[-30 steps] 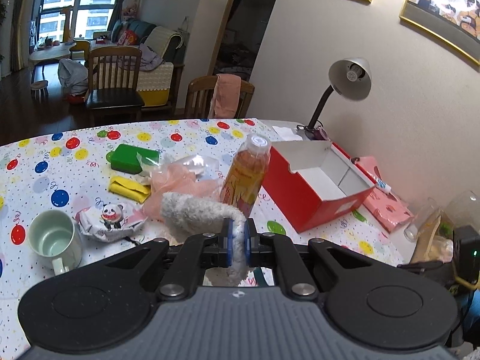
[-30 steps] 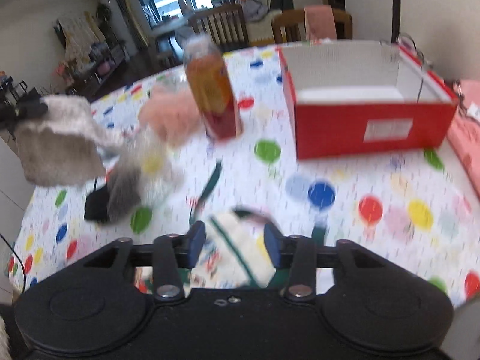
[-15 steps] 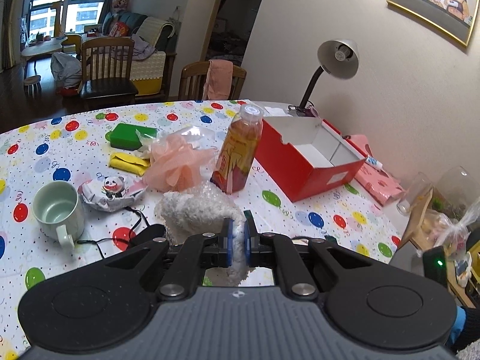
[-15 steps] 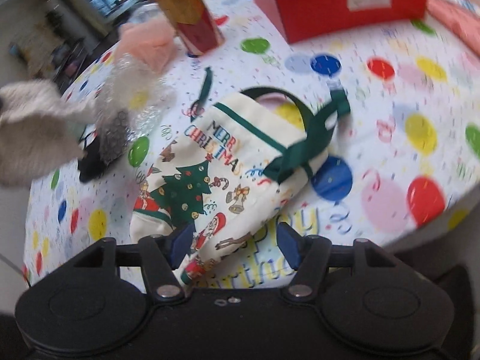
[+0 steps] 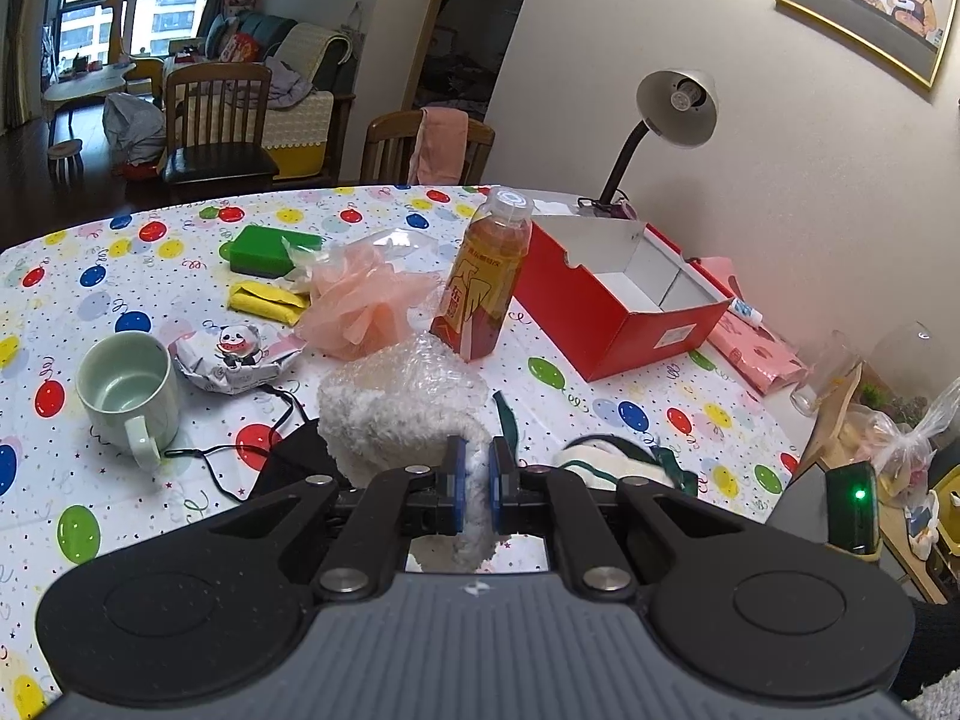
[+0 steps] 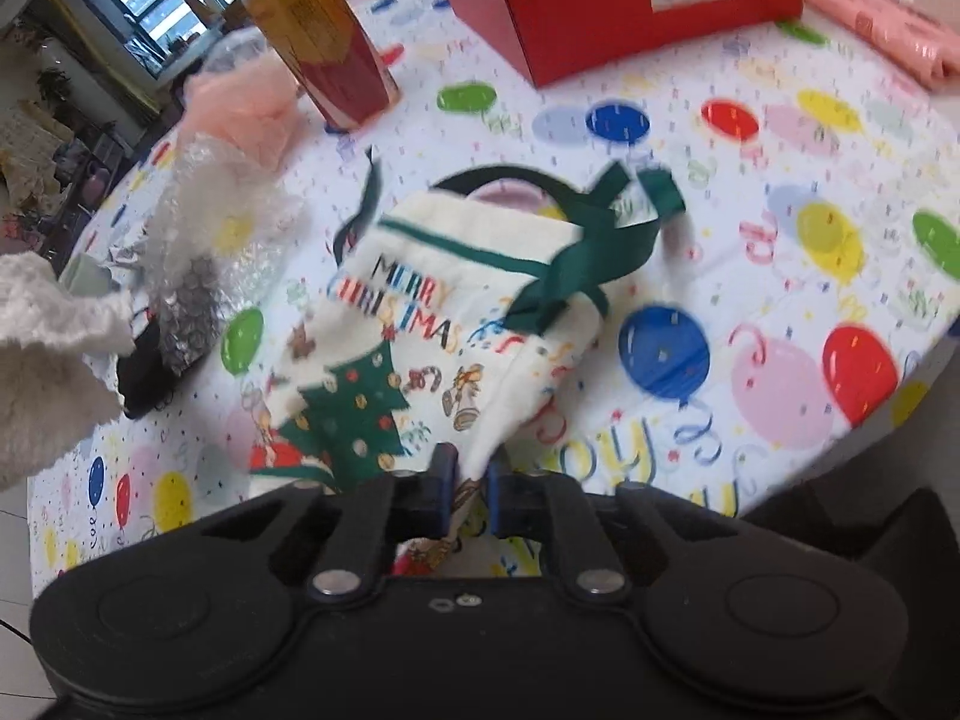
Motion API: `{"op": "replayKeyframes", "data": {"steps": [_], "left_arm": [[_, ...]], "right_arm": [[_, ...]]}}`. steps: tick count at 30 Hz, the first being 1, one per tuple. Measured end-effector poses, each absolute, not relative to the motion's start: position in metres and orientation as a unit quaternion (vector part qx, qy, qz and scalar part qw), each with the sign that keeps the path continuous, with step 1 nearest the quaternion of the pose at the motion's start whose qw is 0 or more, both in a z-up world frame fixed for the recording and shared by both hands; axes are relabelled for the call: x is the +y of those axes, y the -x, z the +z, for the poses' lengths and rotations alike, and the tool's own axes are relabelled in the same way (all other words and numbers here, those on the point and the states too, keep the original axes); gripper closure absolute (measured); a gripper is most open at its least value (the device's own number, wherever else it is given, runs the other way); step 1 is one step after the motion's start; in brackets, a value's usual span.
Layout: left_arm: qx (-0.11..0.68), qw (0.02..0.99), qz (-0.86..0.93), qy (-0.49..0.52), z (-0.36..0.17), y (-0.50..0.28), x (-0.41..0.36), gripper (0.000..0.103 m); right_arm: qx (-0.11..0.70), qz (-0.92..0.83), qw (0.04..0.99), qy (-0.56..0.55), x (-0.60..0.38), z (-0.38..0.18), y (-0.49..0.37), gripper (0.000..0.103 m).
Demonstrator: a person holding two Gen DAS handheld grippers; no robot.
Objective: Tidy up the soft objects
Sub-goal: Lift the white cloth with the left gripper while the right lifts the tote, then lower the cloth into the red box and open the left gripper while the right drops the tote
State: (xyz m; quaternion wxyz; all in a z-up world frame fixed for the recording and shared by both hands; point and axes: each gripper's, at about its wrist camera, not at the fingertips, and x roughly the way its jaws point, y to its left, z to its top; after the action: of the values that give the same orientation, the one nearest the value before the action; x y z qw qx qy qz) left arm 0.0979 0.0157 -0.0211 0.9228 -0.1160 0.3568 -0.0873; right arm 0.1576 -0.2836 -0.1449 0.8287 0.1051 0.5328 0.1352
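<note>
Left claw (image 5: 474,477): pressed together on a fluffy white fabric piece (image 5: 384,420), which hangs bunched just beyond the blue pads above the counter (image 5: 180,228), a round top under a white cloth printed with coloured balloons. Right claw (image 6: 468,489): its jaws have just been closing and now pinch the near bottom edge of a cream cloth tote bag printed "MERRY CHRISTMAS" with a green tree (image 6: 432,348); the bag lies flat on the counter near its near edge, dark green handles (image 6: 576,252) folded across its far end. Crumpled clear bubble wrap (image 6: 228,228): left of the bag, beside a black item (image 6: 141,375) whose nature cannot be told. Pink mesh bath pouf (image 5: 360,300): mid-counter, just left of an upright plastic bottle of amber drink (image 5: 486,282). Open red cardboard box with white interior (image 5: 618,294): far right. Pale green ceramic mug (image 5: 126,390): left, upright, beside a crumpled white panda-print wrapper (image 5: 234,354). Green sponge block (image 5: 267,243) and yellow folded cloth (image 5: 264,300): far left of centre.
</note>
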Motion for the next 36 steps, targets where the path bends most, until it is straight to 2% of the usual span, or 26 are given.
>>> {"op": "replayKeyframes", "data": {"steps": [5, 17, 27, 36], "left_arm": [[0.352, 0.923, -0.098, 0.117, -0.019, -0.102, 0.011, 0.095], [0.331, 0.928, -0.133, 0.107, 0.003, -0.135, -0.016, 0.095], [0.296, 0.939, -0.158, 0.074, 0.04, -0.188, -0.055, 0.095], [0.264, 0.947, -0.18, 0.041, 0.068, -0.255, -0.106, 0.095]], "right_arm": [[0.489, 0.151, 0.855, -0.086, -0.286, -0.121, -0.156, 0.1], [0.408, 0.178, 0.893, -0.06, -0.316, -0.047, -0.183, 0.101], [0.363, 0.18, 0.913, -0.046, -0.355, 0.02, -0.242, 0.101], [0.335, 0.173, 0.926, -0.024, -0.387, 0.046, -0.313, 0.101]]}}
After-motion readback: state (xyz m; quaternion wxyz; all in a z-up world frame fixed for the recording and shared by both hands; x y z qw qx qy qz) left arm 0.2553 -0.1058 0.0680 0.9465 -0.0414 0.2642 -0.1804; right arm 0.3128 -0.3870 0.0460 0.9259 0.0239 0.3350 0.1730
